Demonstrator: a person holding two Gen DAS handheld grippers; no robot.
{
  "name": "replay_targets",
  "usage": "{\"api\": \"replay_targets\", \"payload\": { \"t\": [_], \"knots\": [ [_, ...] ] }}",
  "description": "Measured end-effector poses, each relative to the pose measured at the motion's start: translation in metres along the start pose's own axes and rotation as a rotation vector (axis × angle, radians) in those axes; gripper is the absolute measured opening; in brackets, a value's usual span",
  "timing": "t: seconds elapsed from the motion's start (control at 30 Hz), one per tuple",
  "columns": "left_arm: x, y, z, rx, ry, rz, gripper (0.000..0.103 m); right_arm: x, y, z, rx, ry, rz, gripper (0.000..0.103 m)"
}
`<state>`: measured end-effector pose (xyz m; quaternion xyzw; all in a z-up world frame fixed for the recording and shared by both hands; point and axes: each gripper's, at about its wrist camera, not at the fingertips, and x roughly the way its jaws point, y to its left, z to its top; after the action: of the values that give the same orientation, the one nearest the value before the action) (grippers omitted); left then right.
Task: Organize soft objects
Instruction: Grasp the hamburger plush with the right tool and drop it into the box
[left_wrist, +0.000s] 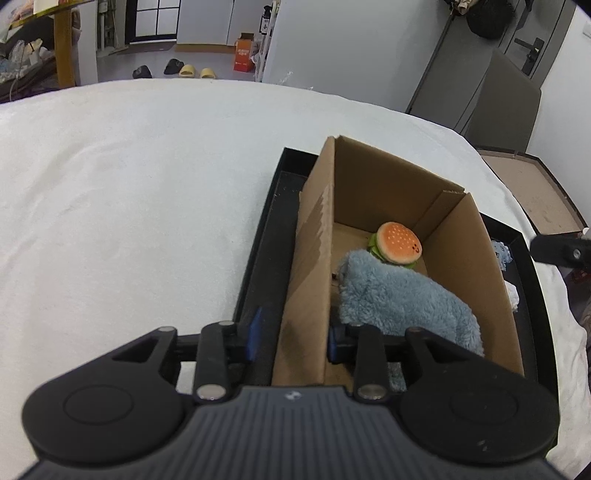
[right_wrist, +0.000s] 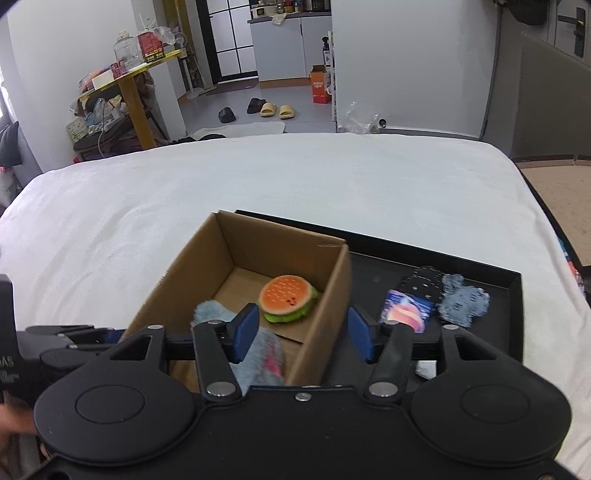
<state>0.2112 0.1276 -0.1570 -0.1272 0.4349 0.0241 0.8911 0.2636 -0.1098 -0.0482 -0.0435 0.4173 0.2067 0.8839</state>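
A cardboard box (right_wrist: 258, 266) is seen standing in a black tray (right_wrist: 480, 266) on a white-covered surface (right_wrist: 258, 177), at lower centre of the right wrist view. Inside the box a burger plush (right_wrist: 288, 298) lies against the far right corner, and a blue fluffy plush (left_wrist: 399, 299) is laid along the floor nearer the cameras. In the left wrist view the left gripper (left_wrist: 293, 338) is held astride the box's left wall, one pad outside and one inside; the jaws are parted a little and the pads are not seen pressing on the wall, so nothing is taken to be gripped. The right gripper (right_wrist: 303, 334) is held with its jaws about half apart, straddling the box's right wall, and nothing is clasped. On the tray to the right of the box, a dark patterned sock (right_wrist: 424, 282), a grey-blue knitted piece (right_wrist: 463, 301) and a colourful packet (right_wrist: 406, 312) are left unsorted. From here the box could be tipped or dragged if either wall were caught by a pad as the grippers are withdrawn. The fluffy plush, lying close to the left gripper's inner pad, could be snagged and pulled back out.
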Motion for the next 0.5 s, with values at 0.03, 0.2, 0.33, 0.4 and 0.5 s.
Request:
{"api": "replay_targets", "payload": {
  "t": [0.03,0.2,0.33,0.4,0.5],
  "knots": [
    [-0.001,0.000,0.001,-0.001,-0.001,0.006,0.035,-0.001,-0.004,-0.001,0.007,-0.003,0.003,0.060],
    [-0.006,-0.008,0.004,0.010,0.002,0.035,0.039,0.000,-0.021,-0.010,0.042,-0.025,0.012,0.066],
    [-0.008,-0.017,0.008,0.028,0.003,0.076,0.047,0.005,-0.039,-0.025,0.092,-0.059,0.010,0.069],
    [-0.010,-0.022,0.011,0.033,-0.004,0.098,0.050,0.010,-0.050,-0.033,0.135,-0.064,0.009,0.069],
    [-0.012,-0.031,0.014,0.040,-0.019,0.133,0.059,0.013,-0.056,-0.038,0.130,-0.070,-0.004,0.069]
  ]
}}
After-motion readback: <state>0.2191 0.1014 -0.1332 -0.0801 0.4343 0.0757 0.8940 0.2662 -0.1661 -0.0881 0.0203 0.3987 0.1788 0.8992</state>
